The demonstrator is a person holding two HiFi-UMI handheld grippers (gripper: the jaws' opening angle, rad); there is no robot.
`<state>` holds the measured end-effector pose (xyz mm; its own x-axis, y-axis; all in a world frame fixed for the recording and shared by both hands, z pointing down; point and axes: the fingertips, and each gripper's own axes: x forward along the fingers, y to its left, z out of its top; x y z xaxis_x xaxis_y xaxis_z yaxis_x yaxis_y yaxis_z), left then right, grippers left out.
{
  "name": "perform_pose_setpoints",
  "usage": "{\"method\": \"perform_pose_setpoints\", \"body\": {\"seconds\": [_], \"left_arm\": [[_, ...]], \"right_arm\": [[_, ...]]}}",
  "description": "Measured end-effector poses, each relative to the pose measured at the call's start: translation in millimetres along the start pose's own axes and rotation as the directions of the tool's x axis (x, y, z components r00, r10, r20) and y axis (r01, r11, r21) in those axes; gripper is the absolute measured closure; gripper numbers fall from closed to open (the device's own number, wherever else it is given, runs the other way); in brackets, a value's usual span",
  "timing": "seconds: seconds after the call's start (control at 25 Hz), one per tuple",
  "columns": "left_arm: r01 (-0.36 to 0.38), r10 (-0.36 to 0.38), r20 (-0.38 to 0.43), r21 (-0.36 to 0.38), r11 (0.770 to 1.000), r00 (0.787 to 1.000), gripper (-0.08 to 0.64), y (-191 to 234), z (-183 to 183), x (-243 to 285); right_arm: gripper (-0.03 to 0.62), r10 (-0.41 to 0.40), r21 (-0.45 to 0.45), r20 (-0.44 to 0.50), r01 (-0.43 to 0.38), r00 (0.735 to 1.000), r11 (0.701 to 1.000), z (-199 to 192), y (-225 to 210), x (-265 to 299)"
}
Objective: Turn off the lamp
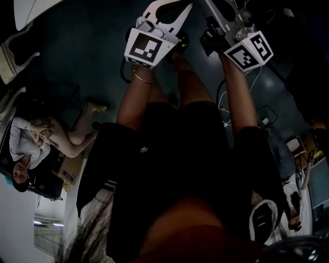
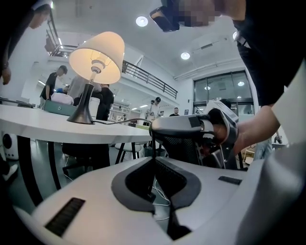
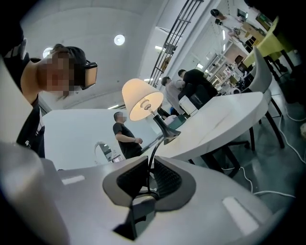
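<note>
The lamp (image 2: 98, 55) with a cream shade and dark cone base stands lit on a white table (image 2: 43, 125). It also glows in the right gripper view, lamp (image 3: 142, 99) on the table (image 3: 224, 122). Its thin black cord (image 2: 119, 121) runs off the table edge into both grippers. My left gripper (image 2: 154, 170) is shut on the cord. My right gripper (image 3: 149, 174) is shut on the cord (image 3: 154, 155) too, with a dark block just behind the pads. The right gripper (image 2: 191, 128) hangs close above the left jaws. In the head view both grippers, left (image 1: 167, 13) and right (image 1: 226, 20), are held out ahead.
Several people stand behind the table (image 2: 103, 98). One person (image 3: 125, 136) stands nearby and another (image 1: 46, 136) sits at the left. Dark chairs (image 2: 86, 158) and table legs are under the table. White cables (image 3: 248, 178) lie on the floor.
</note>
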<state>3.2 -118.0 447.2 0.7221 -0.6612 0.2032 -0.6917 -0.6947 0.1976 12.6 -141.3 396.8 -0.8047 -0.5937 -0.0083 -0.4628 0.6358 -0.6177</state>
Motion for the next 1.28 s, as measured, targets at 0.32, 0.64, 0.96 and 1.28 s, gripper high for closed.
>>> {"method": "perform_pose_setpoints", "body": {"seconds": [0.32,0.64,0.96,1.28], "left_arm": [[0.011,-0.01,0.032,-0.009,1.0,0.999,0.541,13,15,-10],[0.014,-0.012,0.069,-0.027,1.0,0.998,0.541,-1,32,-18],[0.046,-0.045,0.082,-0.011,0.999,0.996,0.54,-6,43,-20],[0.106,-0.106,0.084,0.004,0.994,0.991,0.54,-13,47,-16]], "right_arm": [[0.575,-0.074,-0.01,0.014,0.074,0.997,0.997,-7,-12,-11],[0.54,-0.115,-0.031,-0.1,0.112,0.988,0.993,-49,-12,-21],[0.444,-0.145,-0.048,-0.16,0.139,0.976,0.989,-72,-11,-14],[0.436,-0.162,-0.049,-0.183,0.155,0.97,0.987,-80,-16,-5]]}}
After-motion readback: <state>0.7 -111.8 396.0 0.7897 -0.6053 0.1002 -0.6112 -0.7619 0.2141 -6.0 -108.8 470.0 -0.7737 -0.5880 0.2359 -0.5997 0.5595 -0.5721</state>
